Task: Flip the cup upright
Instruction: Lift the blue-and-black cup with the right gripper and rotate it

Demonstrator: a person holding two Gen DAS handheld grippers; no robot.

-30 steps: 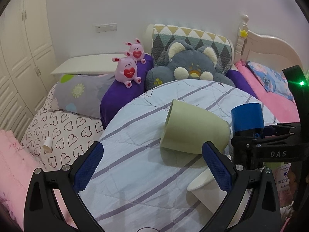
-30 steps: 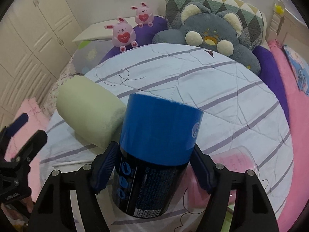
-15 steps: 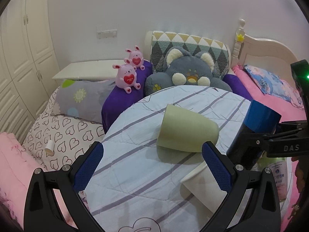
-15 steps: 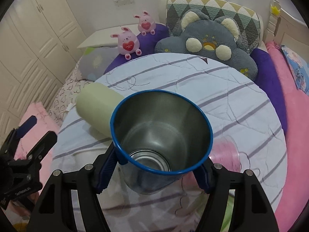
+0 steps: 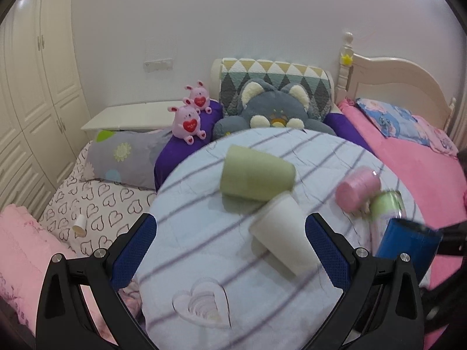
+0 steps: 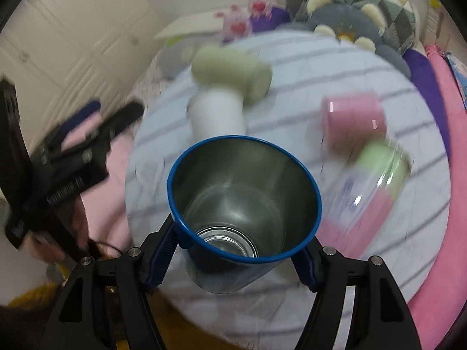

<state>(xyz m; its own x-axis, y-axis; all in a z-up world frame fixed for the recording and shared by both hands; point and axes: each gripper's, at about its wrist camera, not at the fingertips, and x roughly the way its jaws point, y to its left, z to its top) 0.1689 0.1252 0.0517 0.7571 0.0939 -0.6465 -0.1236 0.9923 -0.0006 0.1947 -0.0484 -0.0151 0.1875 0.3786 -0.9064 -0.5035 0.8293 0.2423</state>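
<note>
My right gripper (image 6: pixel 233 258) is shut on a blue steel cup (image 6: pixel 242 201), mouth facing the camera, held above the near edge of the round striped table (image 6: pixel 335 58). The blue cup also shows in the left wrist view (image 5: pixel 407 243) at the right. My left gripper (image 5: pixel 230 250) is open and empty, above the table's near side. A sage green cup (image 5: pixel 256 176), a white cup (image 5: pixel 283 245), a pink cup (image 5: pixel 357 188) and a clear green-and-pink cup (image 5: pixel 386 204) lie on their sides on the table.
Plush toys (image 5: pixel 188 122) and a grey bear cushion (image 5: pixel 274 112) sit behind the table on the bed. A pink blanket (image 5: pixel 408 157) lies right, a heart-print sheet (image 5: pixel 99 201) left. White wardrobe doors (image 5: pixel 32 73) stand at the far left.
The right gripper has turned the blue cup from base-up to mouth toward its camera and moved it to the table's right side. The left gripper has pulled back and risen, showing more cups.
</note>
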